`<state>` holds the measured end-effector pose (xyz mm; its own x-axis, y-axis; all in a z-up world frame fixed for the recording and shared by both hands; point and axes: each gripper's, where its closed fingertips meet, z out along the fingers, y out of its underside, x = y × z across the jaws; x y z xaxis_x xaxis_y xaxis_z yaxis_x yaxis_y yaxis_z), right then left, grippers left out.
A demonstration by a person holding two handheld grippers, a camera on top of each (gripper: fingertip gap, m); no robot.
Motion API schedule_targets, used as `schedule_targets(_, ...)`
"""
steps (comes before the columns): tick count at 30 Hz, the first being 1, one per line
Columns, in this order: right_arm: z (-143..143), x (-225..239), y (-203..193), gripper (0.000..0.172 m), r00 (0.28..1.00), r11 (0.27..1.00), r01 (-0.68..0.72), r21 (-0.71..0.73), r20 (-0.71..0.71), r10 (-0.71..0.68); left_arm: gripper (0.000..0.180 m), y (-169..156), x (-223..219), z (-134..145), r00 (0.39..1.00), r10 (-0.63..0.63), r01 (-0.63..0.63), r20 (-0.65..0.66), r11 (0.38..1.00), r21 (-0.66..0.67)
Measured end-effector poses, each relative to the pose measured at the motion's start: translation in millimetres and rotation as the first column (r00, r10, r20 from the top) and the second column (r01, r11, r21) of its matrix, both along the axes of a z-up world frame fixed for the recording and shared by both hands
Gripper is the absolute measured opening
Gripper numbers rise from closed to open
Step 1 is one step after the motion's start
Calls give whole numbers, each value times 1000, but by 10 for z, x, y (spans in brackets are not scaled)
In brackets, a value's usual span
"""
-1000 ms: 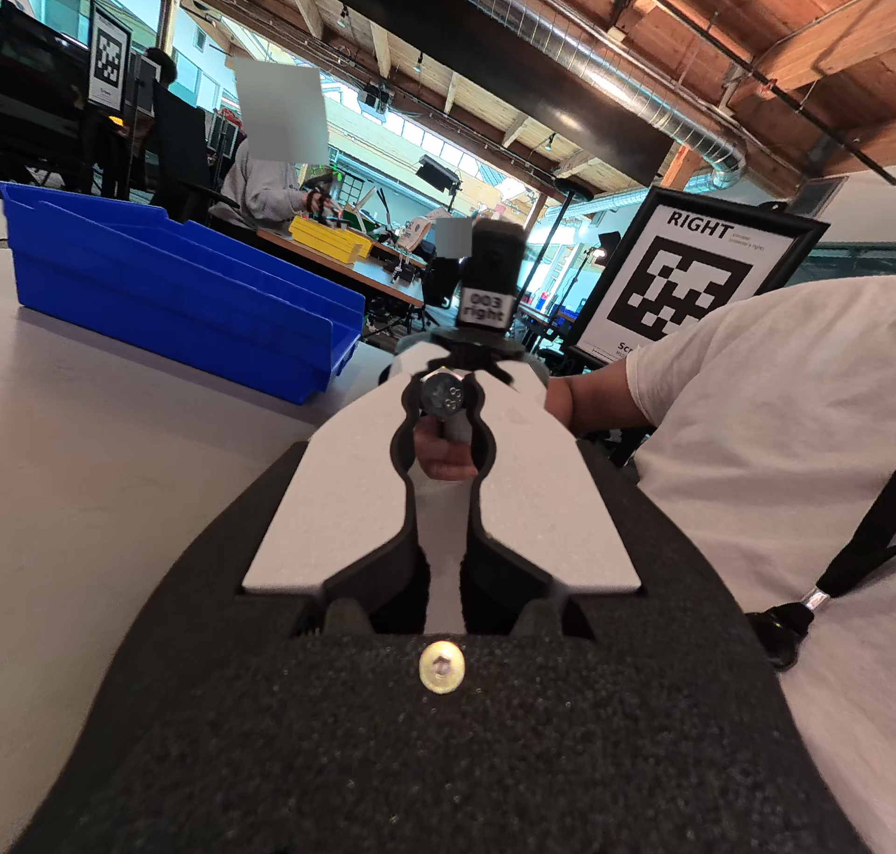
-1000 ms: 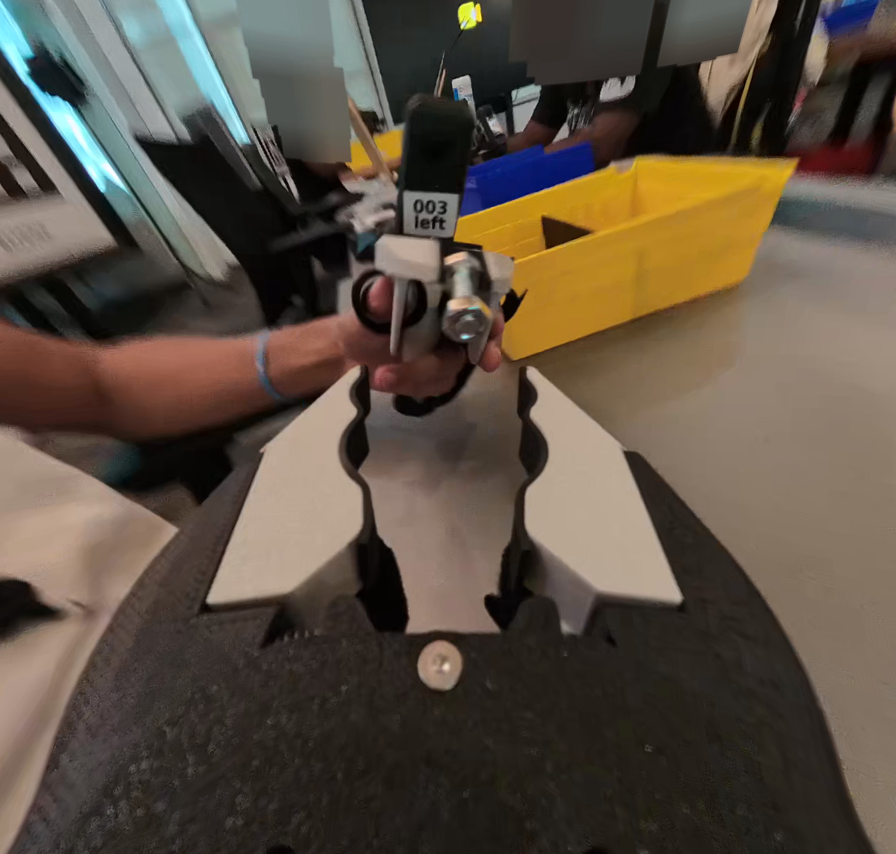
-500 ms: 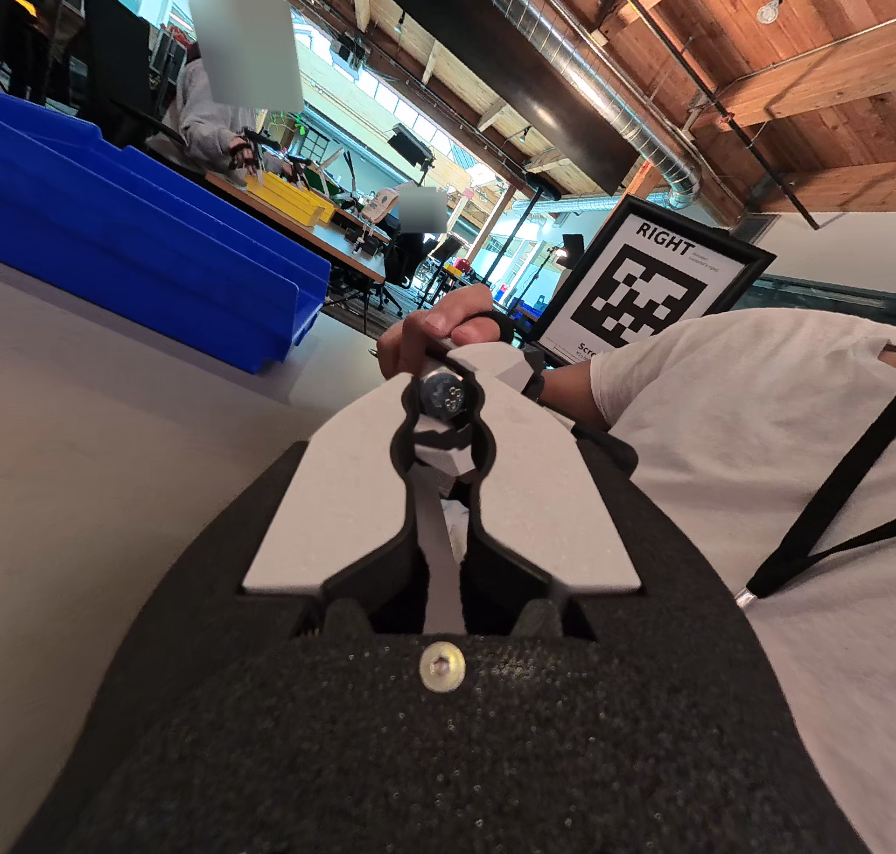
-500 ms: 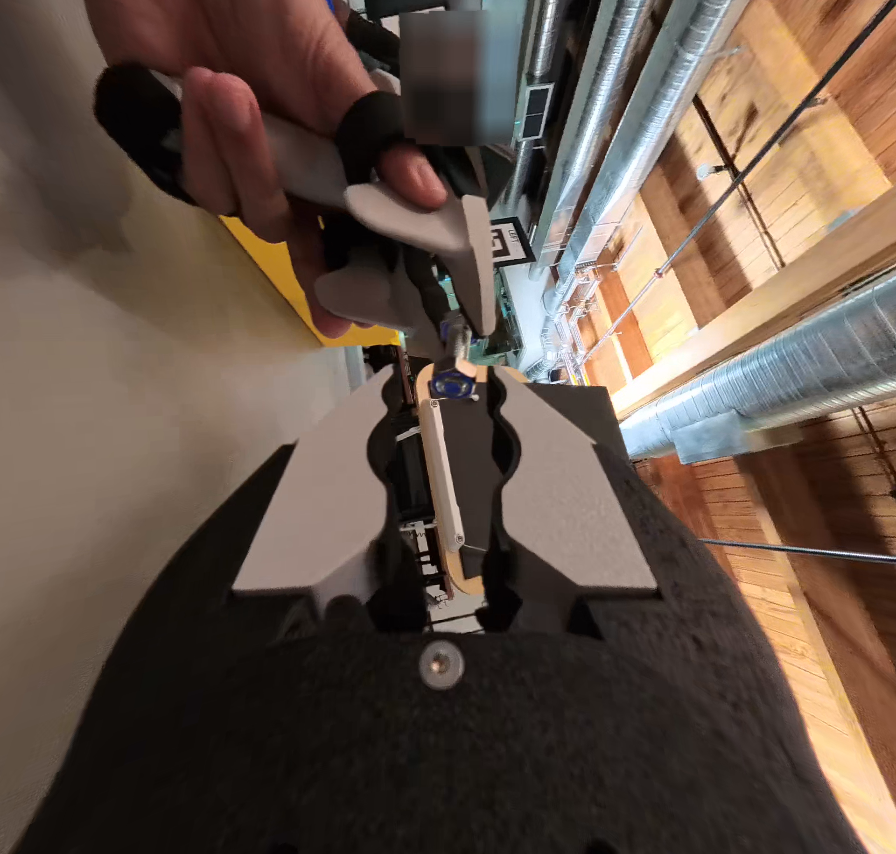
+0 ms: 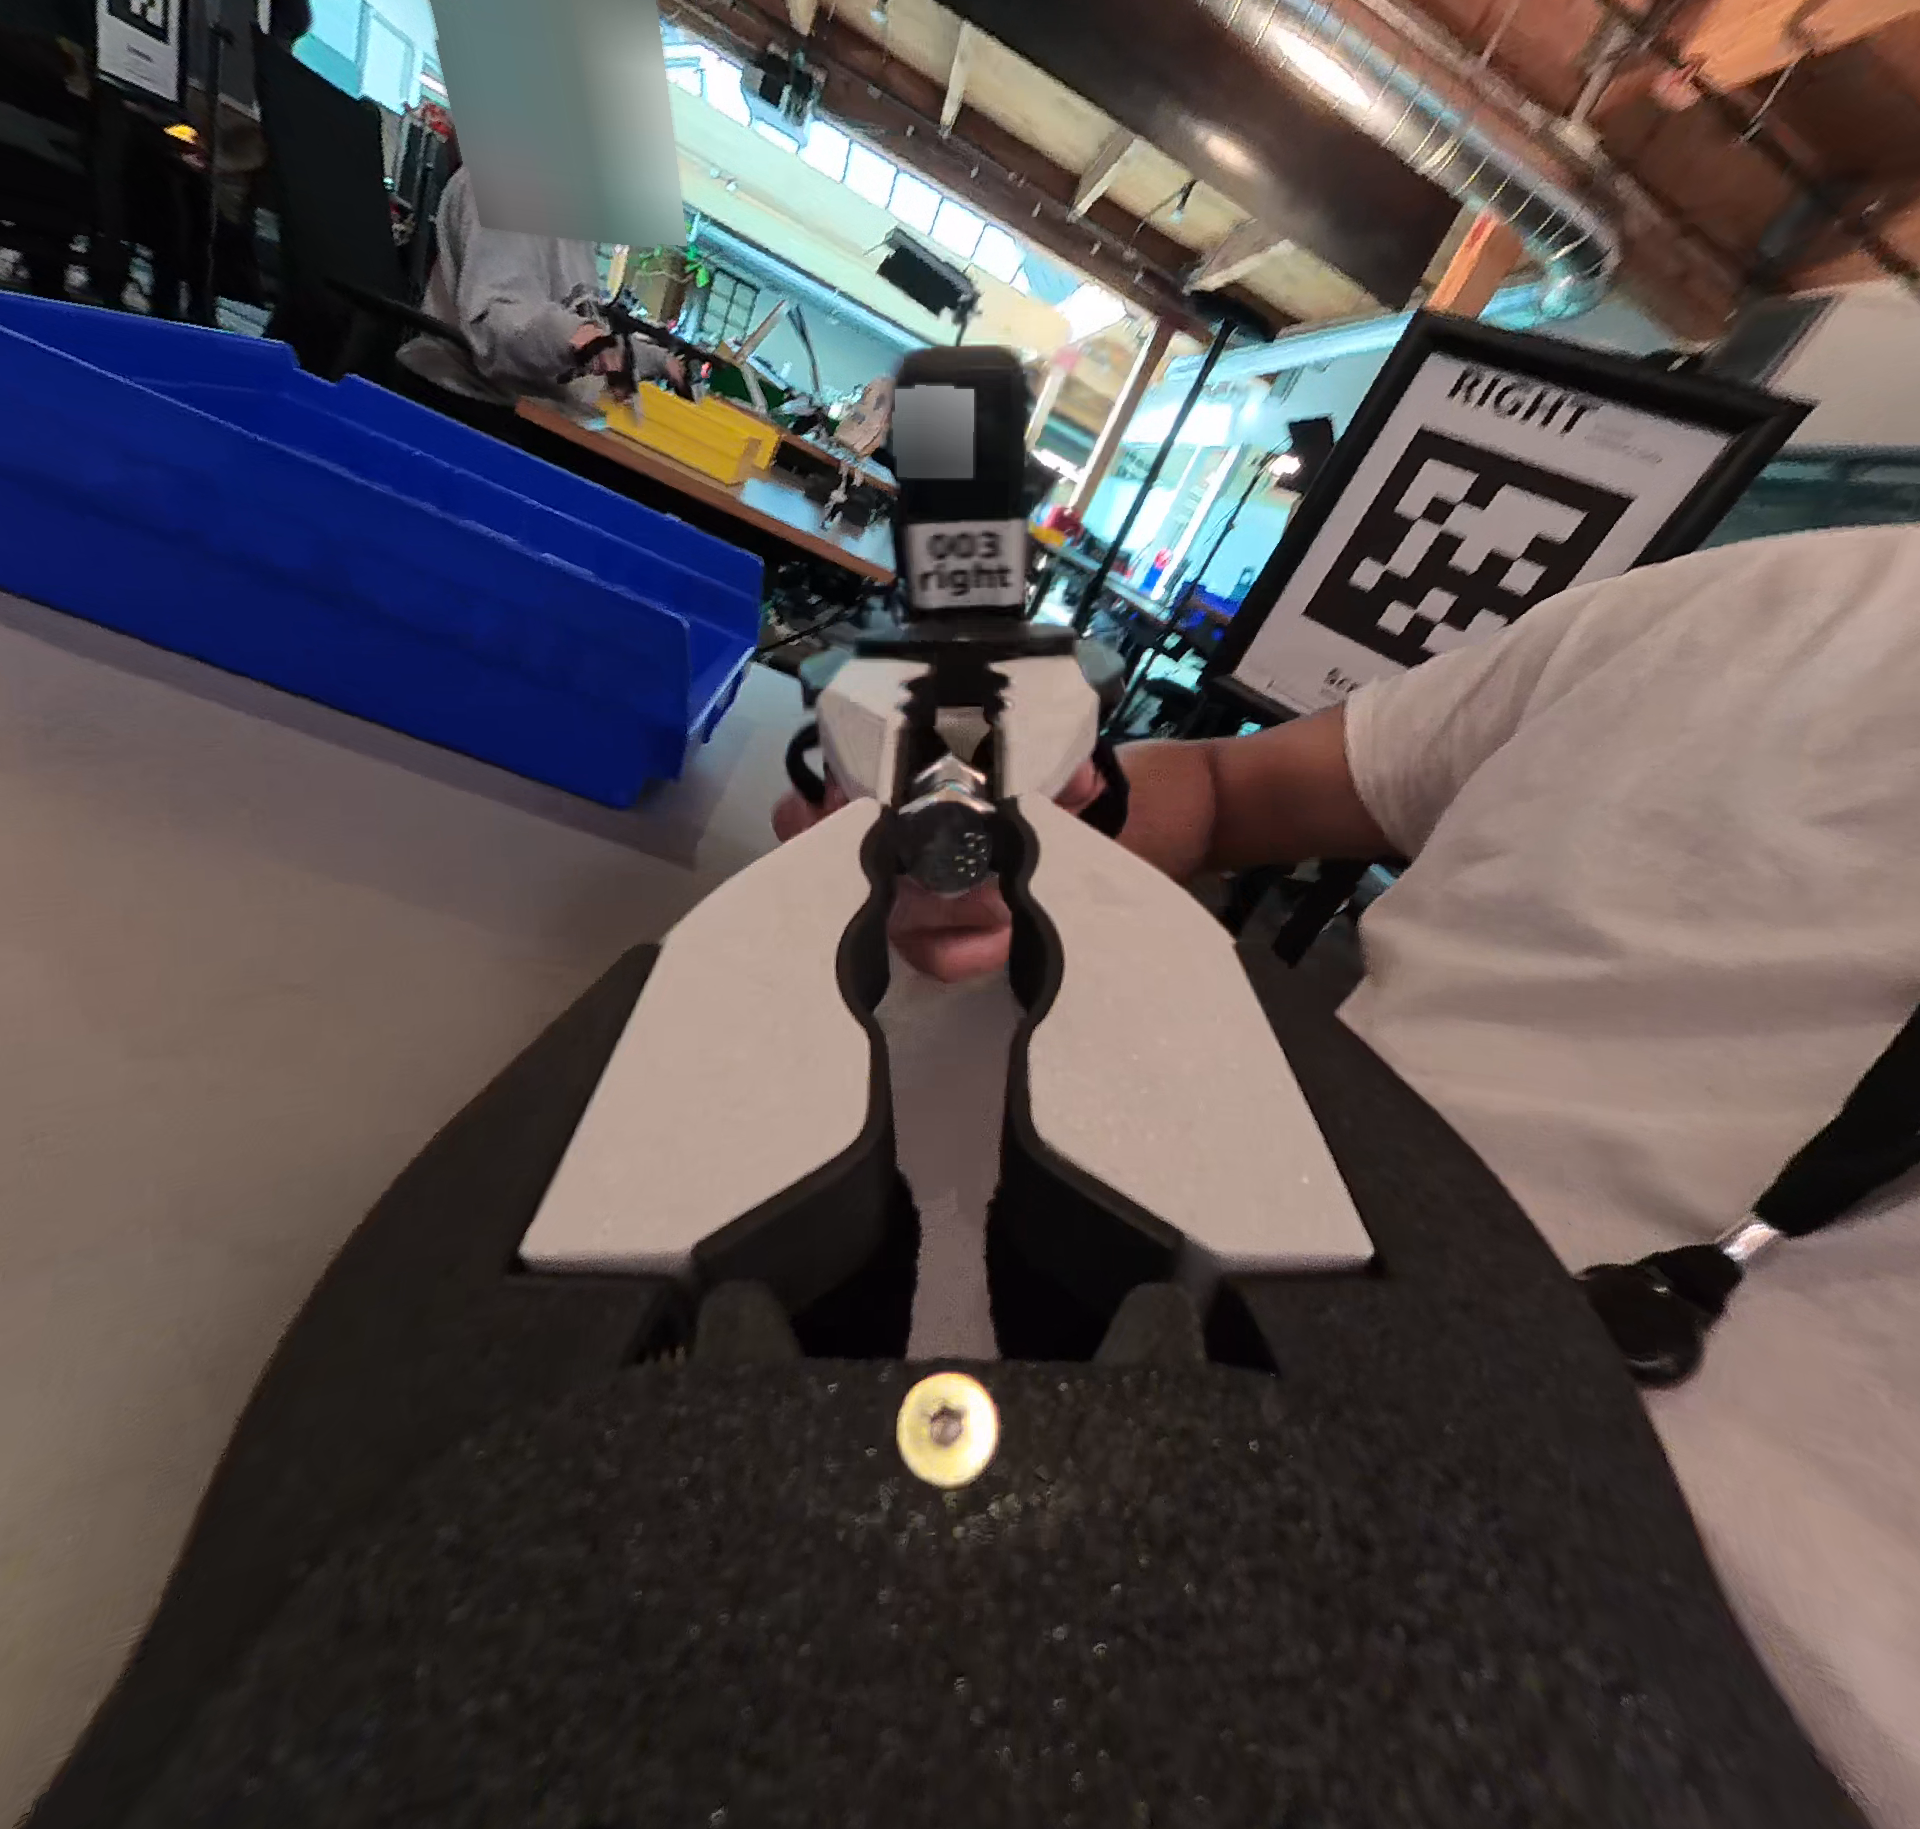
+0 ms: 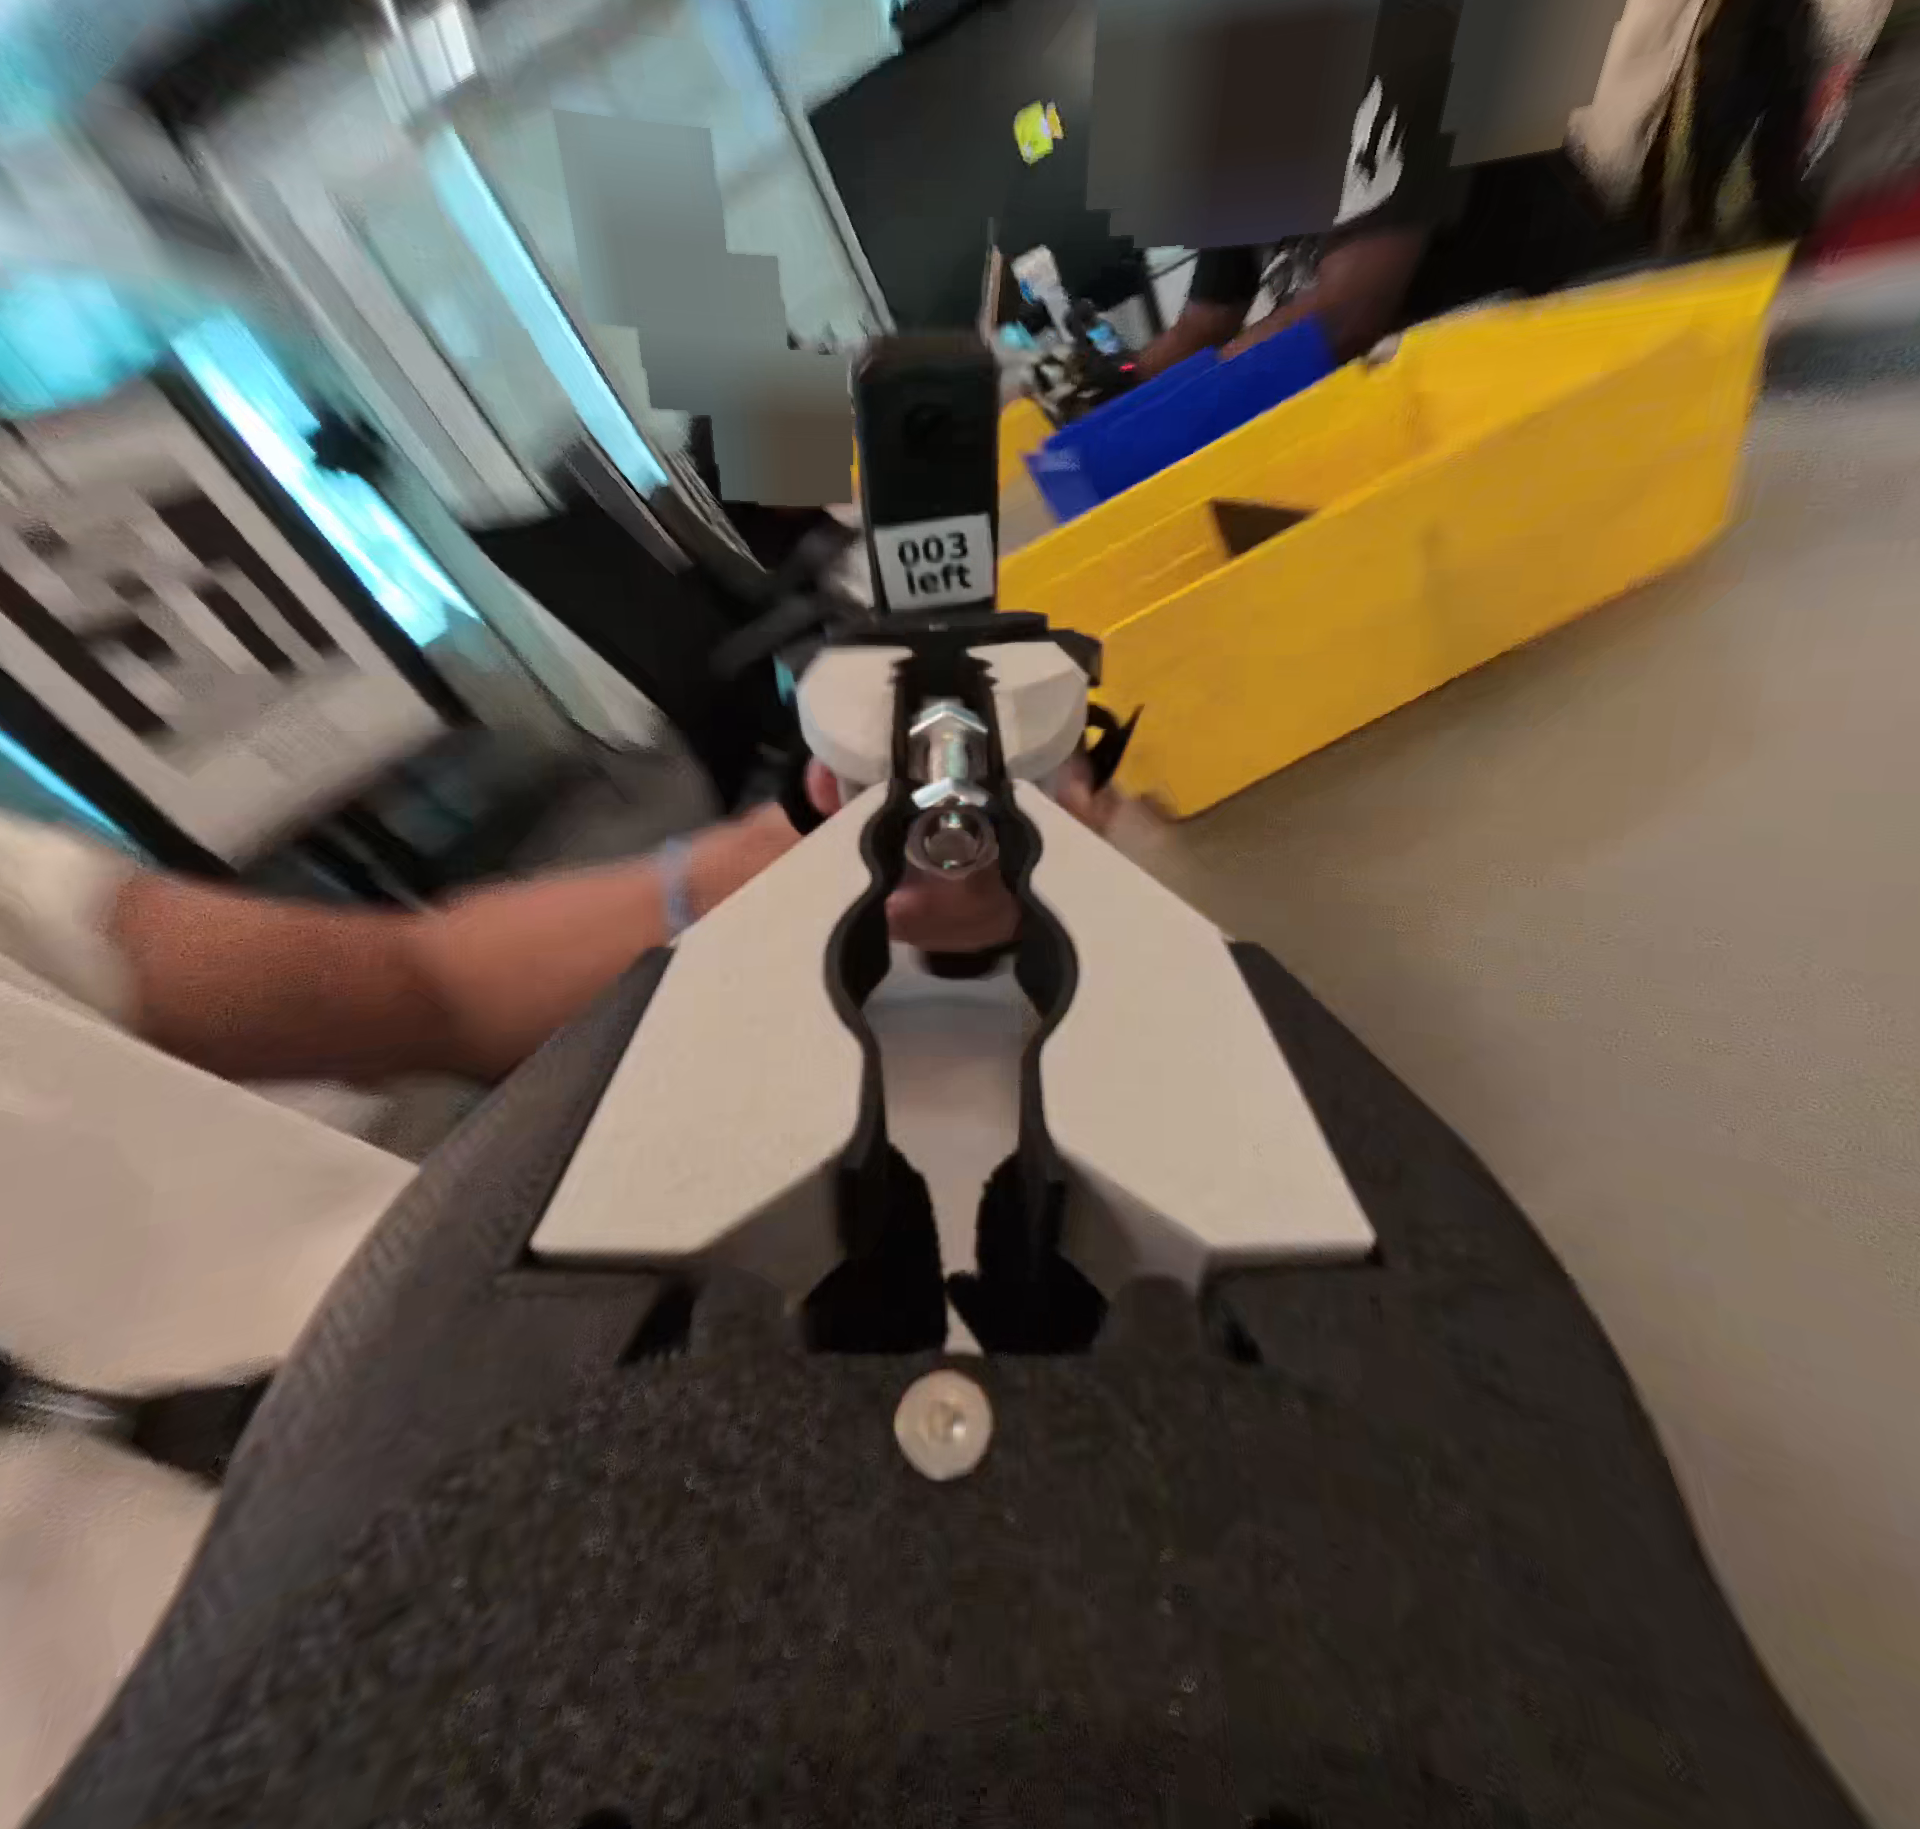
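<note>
Facing each other over a pale tabletop [image 5: 260, 1000], the two hand-held grippers met at one steel bolt.

Left wrist view, left to right: a blue plastic bin [image 5: 364, 553] lay along the left edge of the frame, on the table. Behind it, upper left, a seated person in a grey top [image 5: 499, 293] worked at a far bench carrying a small yellow tray [image 5: 707, 423]. At frame centre the left gripper [image 5: 948, 849] was closed on the hex head of the bolt [image 5: 943, 852], both dark pads pressed to its flats. Directly beyond, the right gripper [image 5: 951, 771] faced in, its fingers narrowed about a nut [image 5: 951, 780] on the same bolt. At right stood a framed black-and-white marker board [image 5: 1475, 532], then the operator's white shirt sleeve [image 5: 1662, 792].

Right wrist view, left to right: the operator's forearm with a blue wristband [image 6: 675, 880] crossed lower left. At centre the right gripper [image 6: 948, 834] clamped the nut [image 6: 948, 794] near the bolt's threaded end [image 6: 948, 844]; the left gripper [image 6: 943, 730] beyond held the bolt head [image 6: 943, 717]. A yellow bin [image 6: 1455, 553] sat at upper right, a blue bin [image 6: 1174, 408] behind it.
</note>
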<state>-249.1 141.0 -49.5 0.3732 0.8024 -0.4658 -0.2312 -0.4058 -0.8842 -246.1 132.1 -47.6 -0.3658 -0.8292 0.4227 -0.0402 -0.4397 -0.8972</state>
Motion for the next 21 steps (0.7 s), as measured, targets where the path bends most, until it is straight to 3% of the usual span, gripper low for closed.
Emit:
schedule_targets(3, -59, 9, 17, 17, 951, 931, -159, -329, -304, 55, 17, 25, 19, -54, 999, 32, -30, -27, 998, 51)
schedule_targets(4, -69, 6, 5, 17, 939, 914, -197, -355, -336, 72, 17, 26, 22, -61, 999, 33, -32, -31, 998, 51)
schedule_targets(5, -62, 7, -20, 29, 936, 915, -216, -341, -340, 94, 17, 25, 24, -60, 999, 33, -32, -30, 998, 45)
schedule_targets(6, -85, 10, -36, 44, 949, 927, -200, -317, -300, 102, 18, 27, 24, -52, 999, 35, -34, -26, 999, 38)
schedule_targets(8, -129, 33, -77, 50, 984, 975, -123, -187, -150, 96, 18, 33, 14, -30, 999, 34, -34, -16, 999, 19)
schedule_targets(10, -207, 66, -93, 52, 994, 998, -30, 46, 108, 25, 18, 57, 3, -21, 999, 38, -38, -11, 999, -5)
schedule_targets(11, -258, 94, -78, 52, 963, 979, 1, 202, 263, -55, 18, 69, -3, -13, 999, 38, -38, -7, 999, -19)
schedule_targets(13, -293, 177, -19, 52, 821, 854, 1, 521, 487, -297, 17, 87, -10, 7, 999, 32, -32, 5, 998, -53)
schedule_targets(15, -168, 280, 37, 50, 627, 605, -38, 795, 490, -605, 17, 104, -6, 0, 1000, 23, -23, 1, 995, -97)
schedule_targets(16, -121, 269, 1, 50, 546, 459, -136, 878, 453, -705, 18, 110, -1, -15, 1000, 16, -16, -6, 992, -122)
schedule_targets(18, -101, 234, -30, 50, 405, 223, -320, 921, 346, -847, 17, 116, 11, -36, 1000, 4, -6, -15, 987, -158)
schedule_targets(19, -120, 199, -41, 49, 374, 154, -380, 912, 304, -876, 17, 109, 15, -38, 1000, -5, 2, -15, 986, -167)
schedule_targets(21, -176, 146, -46, 47, 358, 98, -441, 892, 274, -893, 17, 84, 26, -45, 1000, -22, 18, -19, 984, -176)
